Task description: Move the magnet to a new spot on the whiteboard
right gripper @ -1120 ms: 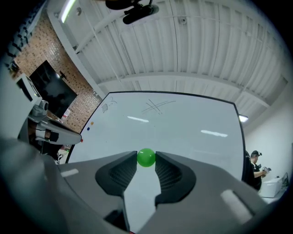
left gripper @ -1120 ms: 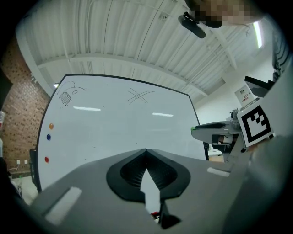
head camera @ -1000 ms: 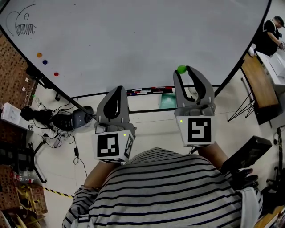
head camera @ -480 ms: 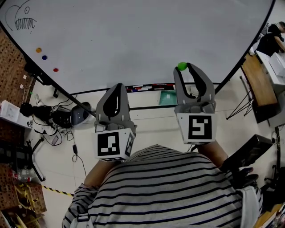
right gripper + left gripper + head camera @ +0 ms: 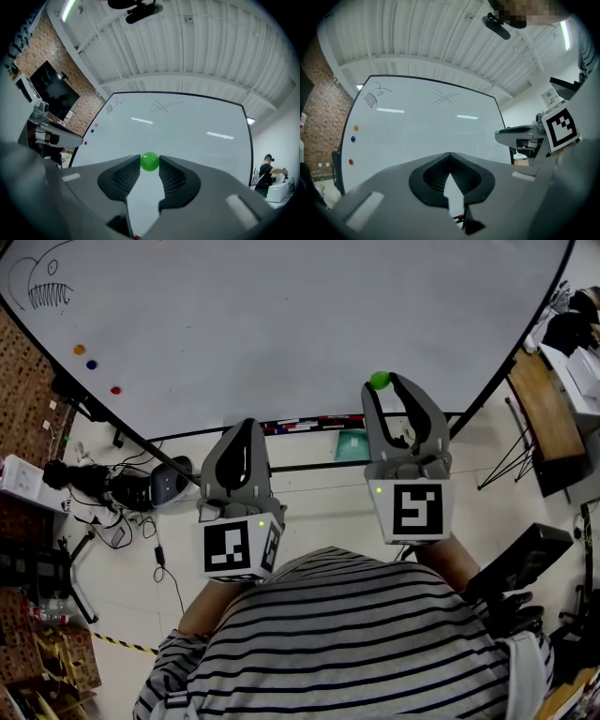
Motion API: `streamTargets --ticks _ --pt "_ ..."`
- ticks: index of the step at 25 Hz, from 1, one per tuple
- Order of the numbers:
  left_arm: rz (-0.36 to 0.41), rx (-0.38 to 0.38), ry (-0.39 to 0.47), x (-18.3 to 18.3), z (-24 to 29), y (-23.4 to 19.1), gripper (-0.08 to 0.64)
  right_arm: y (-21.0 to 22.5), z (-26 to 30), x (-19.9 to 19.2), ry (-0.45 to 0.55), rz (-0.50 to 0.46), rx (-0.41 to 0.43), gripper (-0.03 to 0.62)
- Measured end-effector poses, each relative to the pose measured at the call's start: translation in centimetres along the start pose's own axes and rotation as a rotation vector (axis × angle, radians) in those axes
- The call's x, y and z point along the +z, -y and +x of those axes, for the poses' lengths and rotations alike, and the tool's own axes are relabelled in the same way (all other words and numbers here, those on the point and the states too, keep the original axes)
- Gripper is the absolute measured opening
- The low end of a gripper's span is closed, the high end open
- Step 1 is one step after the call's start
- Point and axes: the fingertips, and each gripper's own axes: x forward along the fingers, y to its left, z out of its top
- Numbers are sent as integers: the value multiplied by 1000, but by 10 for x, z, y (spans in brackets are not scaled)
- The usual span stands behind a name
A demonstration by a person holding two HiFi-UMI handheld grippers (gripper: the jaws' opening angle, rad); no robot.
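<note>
Glossy magnet (image 5: 150,161), smooth whiteboard (image 5: 281,324)

A lab or workshop: a large whiteboard (image 5: 300,324) stands ahead of the left gripper (image 5: 246,425) and right gripper (image 5: 386,382). A brick wall (image 5: 21,381) and floor cables and gear (image 5: 103,491) lie left of the left gripper, a table (image 5: 544,413) sits right of the right gripper, and a ribbed ceiling (image 5: 197,42) runs overhead.

Whiteboard (image 5: 281,324) with three magnets (image 5: 91,364) (far left)
</note>
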Motion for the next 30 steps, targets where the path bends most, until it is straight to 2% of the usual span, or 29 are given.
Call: streamTargets --ticks 7,15,17,23,30 --pt "-21 27 -9 -6 -5 0 16 -4 -6 -8 -10 -4 34 124" --pt "-20 23 -5 -3 -8 7 15 9 -4 -3 7 -15 17 124" --pt "-18 18 8 1 1 -2 15 11 12 2 21 -31 5 124" --pt "-34 6 32 -6 67 -64 16 2 109 -3 61 -71 -32 124" --pt "-46 -34 65 3 111 -100 15 2 169 4 79 -99 -85 126"
